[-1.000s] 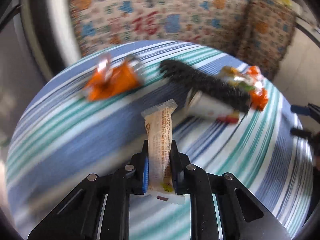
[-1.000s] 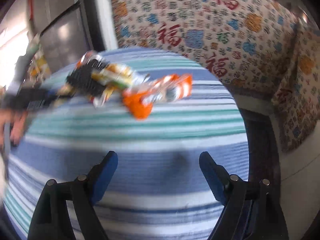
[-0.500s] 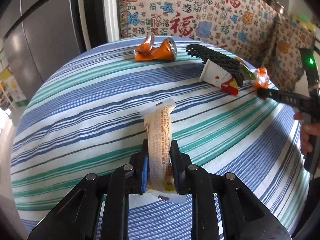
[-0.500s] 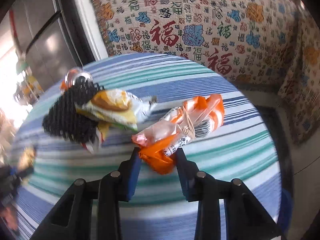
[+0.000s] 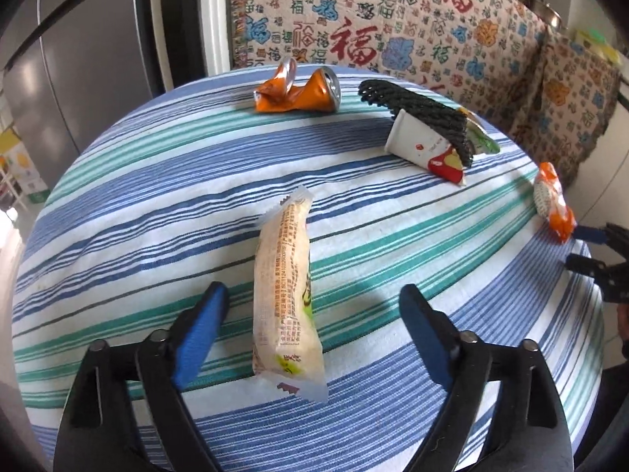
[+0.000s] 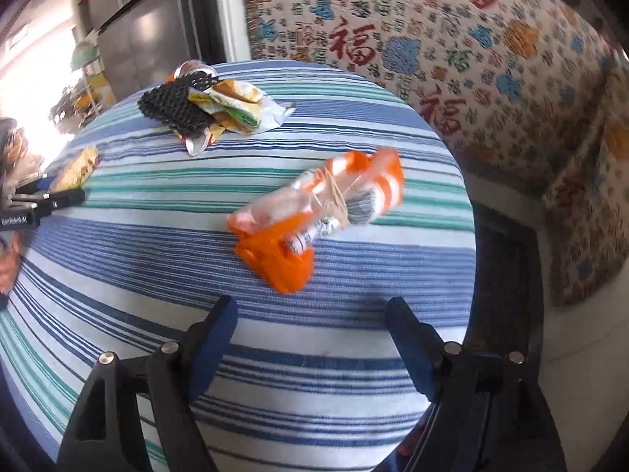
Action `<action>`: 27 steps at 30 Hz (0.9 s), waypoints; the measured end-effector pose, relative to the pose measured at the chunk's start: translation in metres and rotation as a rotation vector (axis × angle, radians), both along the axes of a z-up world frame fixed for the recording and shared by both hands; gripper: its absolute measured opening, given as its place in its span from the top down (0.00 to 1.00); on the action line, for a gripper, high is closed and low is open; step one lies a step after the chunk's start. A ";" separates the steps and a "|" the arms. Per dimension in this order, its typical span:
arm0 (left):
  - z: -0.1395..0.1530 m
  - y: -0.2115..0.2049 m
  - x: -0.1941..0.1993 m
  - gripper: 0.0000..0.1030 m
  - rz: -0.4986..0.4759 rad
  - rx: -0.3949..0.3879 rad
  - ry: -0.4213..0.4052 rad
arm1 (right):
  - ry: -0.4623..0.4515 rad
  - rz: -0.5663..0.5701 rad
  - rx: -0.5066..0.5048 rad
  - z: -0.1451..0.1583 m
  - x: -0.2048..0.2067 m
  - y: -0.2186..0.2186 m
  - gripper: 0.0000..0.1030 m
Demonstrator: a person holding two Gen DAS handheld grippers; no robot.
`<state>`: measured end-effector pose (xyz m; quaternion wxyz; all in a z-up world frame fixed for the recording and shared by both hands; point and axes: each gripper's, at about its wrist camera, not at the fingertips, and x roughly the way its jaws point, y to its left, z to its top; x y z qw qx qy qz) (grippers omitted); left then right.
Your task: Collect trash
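A beige snack wrapper (image 5: 283, 295) lies on the striped tablecloth (image 5: 157, 204), between the fingers of my left gripper (image 5: 312, 330). Its jaws are opening and the blue pads stand clear of the wrapper on both sides. My right gripper (image 6: 310, 310) is also opening, with nothing between its fingers. An orange packet tied with string (image 6: 314, 216) lies just ahead of it near the table's right edge. The left wrist view shows that orange packet (image 5: 552, 204) and the right gripper (image 5: 582, 247) at the far right.
A crushed orange can (image 5: 298, 92) lies at the table's far side. A black foam net (image 5: 424, 114) covers a white paper cup (image 5: 416, 143) and a yellow-green wrapper (image 6: 236, 106). A patterned sofa (image 6: 491, 59) stands behind the round table, whose edge (image 6: 468, 236) drops off at the right.
My left gripper has opened and let go of the beige wrapper, which now lies on the cloth. My right gripper, closed around the orange packet's end half a second ago, has opened and drawn back.
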<state>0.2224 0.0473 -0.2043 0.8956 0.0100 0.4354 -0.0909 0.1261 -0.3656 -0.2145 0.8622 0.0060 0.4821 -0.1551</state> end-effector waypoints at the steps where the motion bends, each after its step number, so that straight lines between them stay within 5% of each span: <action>1: -0.001 -0.001 0.001 0.08 0.005 0.006 0.002 | -0.010 -0.017 0.010 0.001 0.000 0.000 0.22; 7: -0.006 -0.010 0.005 0.00 0.010 0.074 0.021 | -0.130 -0.196 0.209 0.006 0.019 -0.014 0.22; 11: -0.006 -0.009 0.005 0.00 0.016 0.074 0.021 | -0.173 -0.284 0.221 0.004 0.039 -0.022 0.25; 14: -0.006 -0.009 0.004 0.00 0.008 0.071 0.021 | -0.155 -0.130 0.139 0.007 0.058 0.000 0.46; 17: -0.006 -0.007 0.004 0.00 -0.006 0.069 0.021 | -0.136 0.122 0.051 0.015 0.065 0.043 0.47; 19: -0.005 -0.007 0.004 0.00 -0.009 0.069 0.022 | -0.120 0.180 0.018 0.016 0.062 0.058 0.39; 21: -0.005 -0.007 0.004 0.00 -0.010 0.070 0.022 | -0.105 0.143 0.002 0.012 0.058 0.057 0.26; 27: -0.005 -0.003 0.005 0.00 -0.010 0.072 0.027 | -0.034 0.027 0.046 0.002 0.056 0.041 0.25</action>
